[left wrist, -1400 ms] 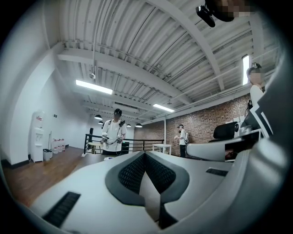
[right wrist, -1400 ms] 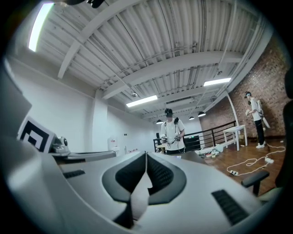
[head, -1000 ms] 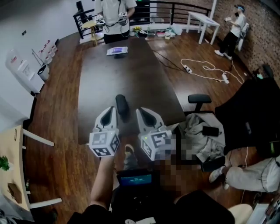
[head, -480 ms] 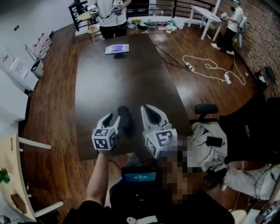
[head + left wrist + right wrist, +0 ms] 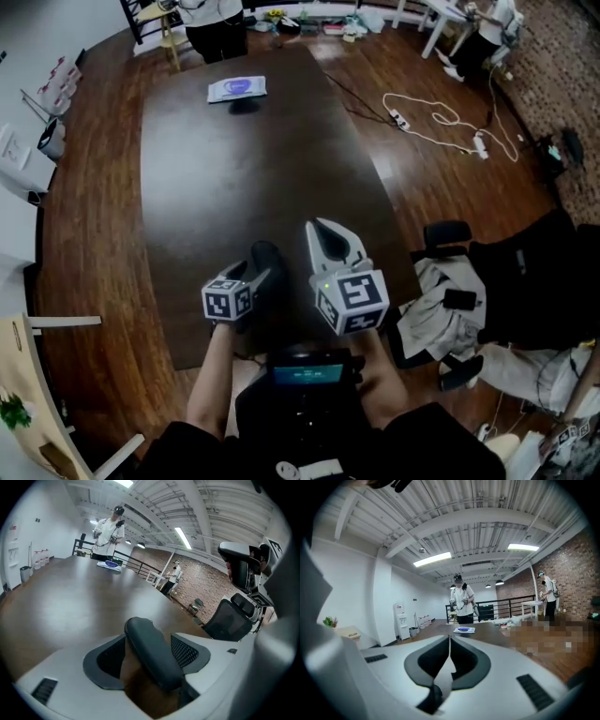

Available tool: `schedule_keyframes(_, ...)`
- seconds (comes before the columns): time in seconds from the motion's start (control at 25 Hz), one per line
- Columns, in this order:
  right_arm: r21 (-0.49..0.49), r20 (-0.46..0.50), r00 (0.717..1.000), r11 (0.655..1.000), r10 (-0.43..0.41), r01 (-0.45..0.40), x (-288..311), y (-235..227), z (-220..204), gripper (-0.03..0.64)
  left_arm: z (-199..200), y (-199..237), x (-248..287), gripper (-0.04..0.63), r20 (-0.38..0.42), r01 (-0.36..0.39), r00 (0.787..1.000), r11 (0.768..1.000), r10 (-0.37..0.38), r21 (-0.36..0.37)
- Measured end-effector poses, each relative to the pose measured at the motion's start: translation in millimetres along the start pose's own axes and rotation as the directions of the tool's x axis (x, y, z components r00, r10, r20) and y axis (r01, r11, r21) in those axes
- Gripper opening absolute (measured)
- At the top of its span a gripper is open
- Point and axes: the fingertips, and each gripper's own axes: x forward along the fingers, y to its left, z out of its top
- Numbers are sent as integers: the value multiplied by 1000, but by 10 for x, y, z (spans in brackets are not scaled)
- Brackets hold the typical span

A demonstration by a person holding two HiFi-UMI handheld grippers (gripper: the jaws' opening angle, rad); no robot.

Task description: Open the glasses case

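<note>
Glasses case [image 5: 269,257]: a dark, rounded oblong, lid down, lying on the dark wooden table [image 5: 244,159] close to its near edge, with its long axis running away from the person. It sits between the jaws of the left gripper [image 5: 148,641], which points down at the table. Those jaws are spreading apart around it. In the left gripper view the case lies slanted across the gap. Bare table shows between it and the left-hand jaw, and its near end lies close against the right-hand jaw, though I cannot tell whether they touch. The left gripper is not clamping the case.

Just to the right, the right gripper [image 5: 449,644] is clenched, its two jaws meeting along a thin line with nothing held between them. It points out over the table, roughly level, beside the case but apart from it. Below both tools, against the person's body, a small device with a lit screen [image 5: 305,374] shows in the head view.

To the right of the table stands an office chair [image 5: 439,232] draped with pale clothing. Farther out, a white cable [image 5: 441,127] snakes across the wooden floor. At the table's far end lies a flat white packet with a blue patch [image 5: 237,89], and beyond it stands a person in a white top [image 5: 462,599].
</note>
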Motion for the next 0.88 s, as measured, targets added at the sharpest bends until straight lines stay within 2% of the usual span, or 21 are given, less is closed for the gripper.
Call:
schedule_keyframes(0.04,0,-8,1000,1000,1,-1,63,-7,-11,17,-18,9,38,332,-12,15,1000,1000,-15,-9)
schedule_keyframes(0.08,3,-12,1000,1000,2,-2,124,-14,-11,17,-21,16,73,337,-20,29,999,999,-29,-14)
schedule_keyframes(0.32,25,-38,999,1000,-1,2,431,-40,-79,17,-102,14,276,337,-94,92,991,995,-94,-26)
schedule_keyframes(0.52,36,-55,998,999,-3,5,535,-102,-138,17,-139,-100,420,342,-129,133,983,991,-130,9)
schedule_keyframes(0.8,71,-56,998,997,0,4,642,-369,-132,17,-270,-221,559,342,-190,194,962,981,-194,-20)
schedule_keyframes(0.88,86,-52,999,996,4,0,678,-429,-101,17,-269,-244,562,342,-230,213,950,977,-210,-12)
